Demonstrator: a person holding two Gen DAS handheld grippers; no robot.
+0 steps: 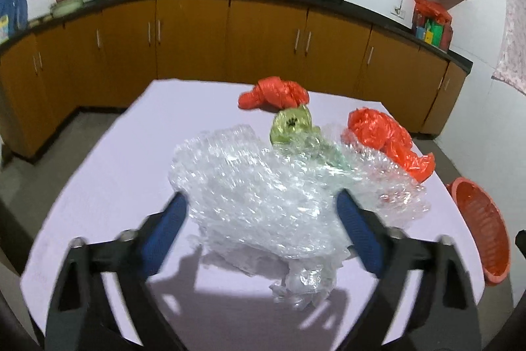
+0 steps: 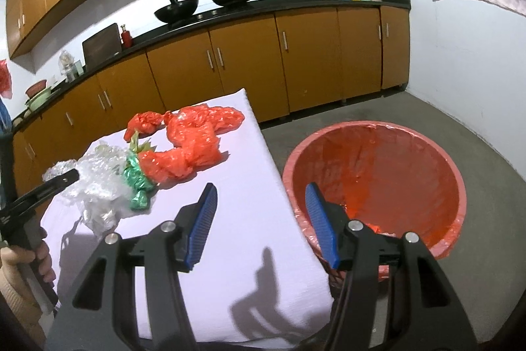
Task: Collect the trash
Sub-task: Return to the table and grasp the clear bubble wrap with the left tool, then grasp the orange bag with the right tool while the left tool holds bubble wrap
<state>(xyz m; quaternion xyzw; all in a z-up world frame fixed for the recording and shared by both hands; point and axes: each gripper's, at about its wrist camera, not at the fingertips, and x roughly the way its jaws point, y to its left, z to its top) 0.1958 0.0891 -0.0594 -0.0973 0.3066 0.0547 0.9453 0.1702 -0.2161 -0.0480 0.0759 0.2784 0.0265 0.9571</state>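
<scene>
Left wrist view: left gripper has its blue pads spread wide, one on each side of a crumpled clear bubble-wrap sheet. Whether the pads touch the wrap, can't tell; not clamped. The wrap lies mid-table on the pale lilac tablecloth. Just beyond it is a yellow-green plastic wrapper with a black paw print. Far centre: a knotted red plastic bag. Far right: a loose crumpled red plastic bag, touching the wrap's right edge. Only a sliver of the round red bin shows, off the table's right edge.

Right wrist view: right gripper is wide open, holding nothing, hovering over the table's right edge. This view shows the whole bin on the floor, lined with red plastic, just beside the table. It also shows a green foil wrapper between wrap and loose red bag. Left gripper enters from the left, over the wrap.
</scene>
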